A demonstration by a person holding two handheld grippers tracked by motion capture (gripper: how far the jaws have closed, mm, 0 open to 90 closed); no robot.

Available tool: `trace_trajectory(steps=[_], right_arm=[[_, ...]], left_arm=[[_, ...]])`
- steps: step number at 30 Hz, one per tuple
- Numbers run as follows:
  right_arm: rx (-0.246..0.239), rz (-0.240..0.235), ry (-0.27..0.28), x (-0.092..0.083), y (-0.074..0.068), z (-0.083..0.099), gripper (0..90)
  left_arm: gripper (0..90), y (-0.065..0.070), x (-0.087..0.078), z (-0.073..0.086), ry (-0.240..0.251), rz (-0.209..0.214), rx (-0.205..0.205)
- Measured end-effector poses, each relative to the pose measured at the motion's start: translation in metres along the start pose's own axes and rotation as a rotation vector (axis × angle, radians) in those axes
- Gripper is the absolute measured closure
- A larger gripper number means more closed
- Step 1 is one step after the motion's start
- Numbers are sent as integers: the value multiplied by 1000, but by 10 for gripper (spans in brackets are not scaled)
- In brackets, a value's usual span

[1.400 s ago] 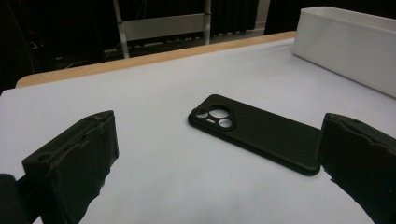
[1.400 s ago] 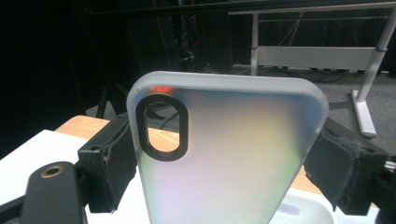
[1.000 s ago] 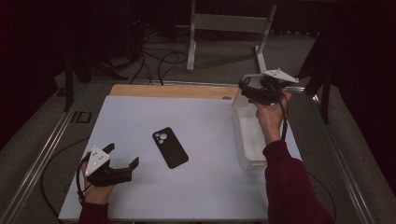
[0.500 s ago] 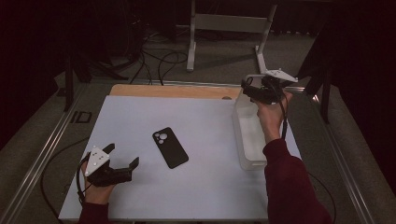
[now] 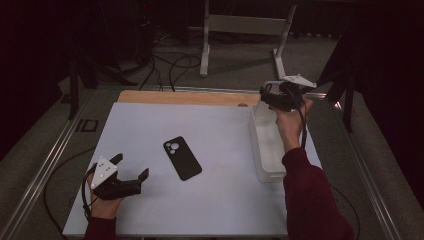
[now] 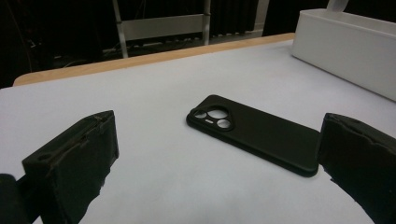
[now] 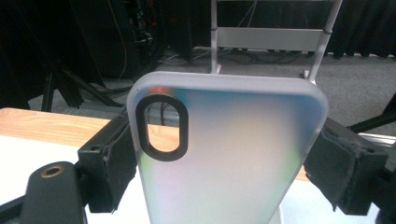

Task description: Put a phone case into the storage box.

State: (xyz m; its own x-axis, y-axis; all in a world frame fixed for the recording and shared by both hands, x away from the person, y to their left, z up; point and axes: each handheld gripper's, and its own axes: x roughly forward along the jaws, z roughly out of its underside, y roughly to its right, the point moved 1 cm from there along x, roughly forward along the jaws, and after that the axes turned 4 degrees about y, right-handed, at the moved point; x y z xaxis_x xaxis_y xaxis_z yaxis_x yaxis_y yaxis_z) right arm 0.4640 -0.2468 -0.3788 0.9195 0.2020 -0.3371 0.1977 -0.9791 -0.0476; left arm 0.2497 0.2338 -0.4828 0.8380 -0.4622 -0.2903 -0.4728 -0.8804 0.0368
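Right gripper [image 7: 224, 163] jaws are clamping a translucent phone case [image 7: 229, 154] above the white bin [image 5: 267, 145]; left gripper [image 6: 219, 163] jaws are gaping before the black phone [image 6: 254, 133], probably awaiting fitting.

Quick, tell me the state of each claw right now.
Left claw: open, holding nothing, aimed at the black phone.
Right claw: closed on a translucent phone case, held above the white bin.

Table top [image 5: 200, 120]: pale sheet over a wooden board, a strip of bare wood along the far edge.
White bin [image 5: 267, 150]: long, open-topped, at the table's right side.
Metal stand [image 5: 245, 25]: light grey frame on the floor beyond the table.
Cables [image 5: 170, 65]: dark loops on the grey carpet behind the table.
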Motion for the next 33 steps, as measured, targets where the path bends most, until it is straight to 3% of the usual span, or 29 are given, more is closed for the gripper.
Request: trace_trajectory(steps=[14,33], right_arm=[[-4,51,-48,11,8,8,165],[-11,75,-102,28,4,26,165]], left_arm=[[0,1,0,-1,7,-2,-2],[0,2,0,-2,12,-2,1]])
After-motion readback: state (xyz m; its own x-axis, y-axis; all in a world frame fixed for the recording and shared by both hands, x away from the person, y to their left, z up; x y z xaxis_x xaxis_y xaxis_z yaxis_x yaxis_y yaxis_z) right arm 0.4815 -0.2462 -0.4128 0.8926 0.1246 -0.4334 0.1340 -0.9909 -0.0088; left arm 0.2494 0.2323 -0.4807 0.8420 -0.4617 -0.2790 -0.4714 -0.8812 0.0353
